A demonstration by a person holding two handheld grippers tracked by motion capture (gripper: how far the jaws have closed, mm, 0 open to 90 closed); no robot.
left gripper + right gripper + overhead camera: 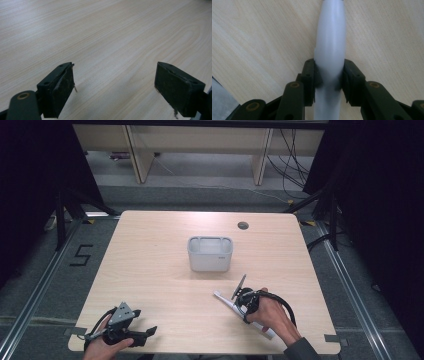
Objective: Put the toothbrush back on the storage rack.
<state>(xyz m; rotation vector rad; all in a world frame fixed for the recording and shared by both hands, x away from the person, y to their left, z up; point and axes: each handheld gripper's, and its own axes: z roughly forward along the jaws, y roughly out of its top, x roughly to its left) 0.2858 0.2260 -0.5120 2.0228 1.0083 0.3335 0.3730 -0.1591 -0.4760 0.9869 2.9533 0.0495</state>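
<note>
Right now the right gripper [329, 75] is clamped on a slim white plastic tube-shaped tool [330, 50], both pads pressed against its sides; it lies on the pale wood-grain table [150, 265] at the near right, just in front of the white rectangular plastic bin [210, 253]. Left gripper [114, 82] rests near left, jaws spread wide with nothing between them.

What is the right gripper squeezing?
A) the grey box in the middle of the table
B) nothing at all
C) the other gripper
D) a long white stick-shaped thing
D: in the right gripper view, the right gripper has both black jaws pressed against the sides of the long white stick-shaped thing, while the grey box stands apart farther up the table.
</note>
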